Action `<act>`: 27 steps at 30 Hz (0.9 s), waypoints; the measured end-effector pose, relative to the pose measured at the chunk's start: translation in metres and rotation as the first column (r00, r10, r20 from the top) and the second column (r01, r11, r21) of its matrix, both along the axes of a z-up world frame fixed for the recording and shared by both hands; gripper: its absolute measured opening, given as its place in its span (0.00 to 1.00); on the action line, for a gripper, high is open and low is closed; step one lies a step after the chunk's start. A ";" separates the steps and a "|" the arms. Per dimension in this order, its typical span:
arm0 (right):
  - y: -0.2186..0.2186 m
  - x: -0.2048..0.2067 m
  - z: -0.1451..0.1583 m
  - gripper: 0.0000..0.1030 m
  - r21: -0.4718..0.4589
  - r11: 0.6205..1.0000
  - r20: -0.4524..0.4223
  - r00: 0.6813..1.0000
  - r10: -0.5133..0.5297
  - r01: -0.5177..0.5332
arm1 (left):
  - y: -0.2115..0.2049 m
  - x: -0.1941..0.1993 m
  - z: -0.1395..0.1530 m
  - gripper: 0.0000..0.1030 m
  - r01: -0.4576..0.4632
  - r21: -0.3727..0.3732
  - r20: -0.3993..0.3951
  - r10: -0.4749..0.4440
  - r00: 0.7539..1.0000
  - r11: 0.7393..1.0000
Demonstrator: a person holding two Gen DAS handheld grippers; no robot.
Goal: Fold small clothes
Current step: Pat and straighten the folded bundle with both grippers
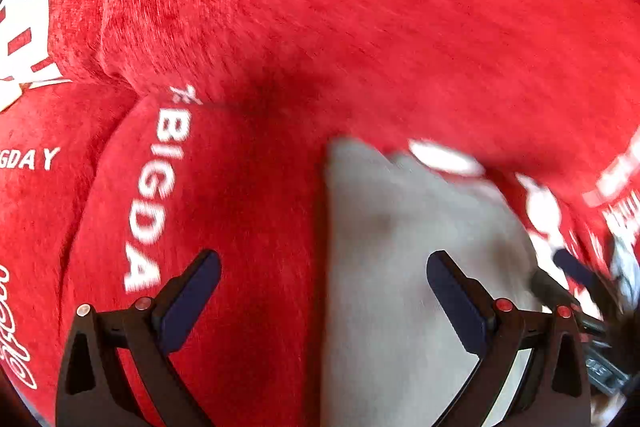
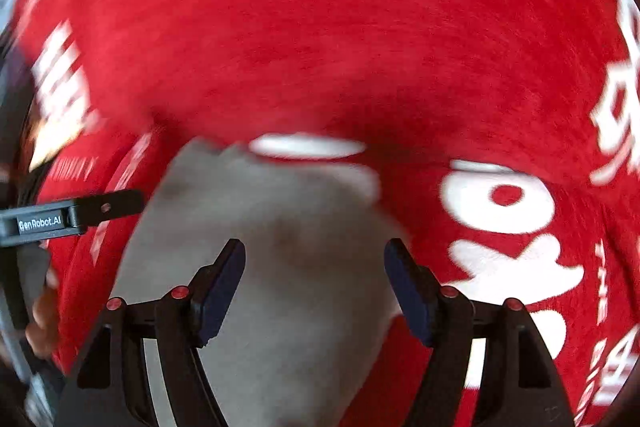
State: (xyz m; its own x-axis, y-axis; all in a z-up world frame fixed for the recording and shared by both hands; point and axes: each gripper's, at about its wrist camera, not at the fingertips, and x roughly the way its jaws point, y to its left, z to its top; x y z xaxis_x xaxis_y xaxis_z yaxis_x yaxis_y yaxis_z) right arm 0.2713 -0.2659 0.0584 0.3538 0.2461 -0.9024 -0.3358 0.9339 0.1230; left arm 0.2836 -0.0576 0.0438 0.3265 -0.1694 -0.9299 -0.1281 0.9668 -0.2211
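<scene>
Both wrist views are blurred and look steeply down on a red plush cloth (image 1: 360, 7) with white print ("BIGDAY" is readable in the left view). It covers the whole surface, so I can't tell what lies under it.

Task item: a small grey garment (image 1: 400, 247) lies on the red cloth, flat as far as the blur allows. Its far edge is ragged and soft. In the left view its straight left edge runs top to bottom between the fingers; in the right view it fills the lower centre (image 2: 288, 227).

L gripper (image 1: 323, 269): fingers spread wide, nothing between the pads. The left finger (image 1: 196, 291) is over red cloth, the right finger over the grey garment. Contact w/ fabric: can't tell.

R gripper (image 2: 315, 259): fingers spread, pads clear of the fabric and pinching nothing. The garment shows in the gap between them. Touching or hovering: can't tell.

Each gripper shows in the other's view: the R gripper at the left view's right edge, and the L gripper body, labelled "GenRobot.AI", at the right view's left edge, w/ part of a hand (image 2: 42, 319) below it.
</scene>
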 end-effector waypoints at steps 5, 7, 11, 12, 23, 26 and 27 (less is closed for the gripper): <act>0.041 -0.045 -0.013 0.73 -0.226 0.963 0.019 0.988 0.152 -0.144 | -0.015 -0.052 -0.010 1.00 0.051 0.089 0.018 -0.052 0.998 0.995; 0.033 -0.062 -0.017 0.73 -0.225 0.965 0.032 0.989 0.146 -0.136 | -0.007 -0.075 -0.010 1.00 0.033 0.049 0.029 -0.034 0.999 0.998; 0.011 -0.101 -0.008 0.73 -0.195 0.977 0.079 0.992 0.101 -0.084 | -0.005 -0.099 -0.007 1.00 0.038 0.044 0.052 -0.040 0.998 0.998; 0.007 -0.110 -0.004 0.73 -0.189 0.980 0.090 0.992 0.087 -0.069 | -0.008 -0.106 -0.006 1.00 0.042 0.052 0.062 -0.045 0.997 0.998; -0.032 -0.186 -0.009 0.77 -0.131 0.989 0.027 0.998 -0.060 0.063 | -0.022 -0.185 0.006 1.00 0.095 0.167 0.145 -0.120 0.982 0.981; -0.033 -0.192 0.010 0.77 -0.110 0.990 0.077 0.994 -0.082 0.090 | -0.021 -0.193 0.016 1.00 0.070 0.195 0.199 -0.110 0.974 0.978; -0.030 -0.191 0.015 0.77 -0.106 0.990 0.091 0.992 -0.084 0.093 | -0.021 -0.192 0.017 1.00 0.066 0.197 0.208 -0.107 0.972 0.978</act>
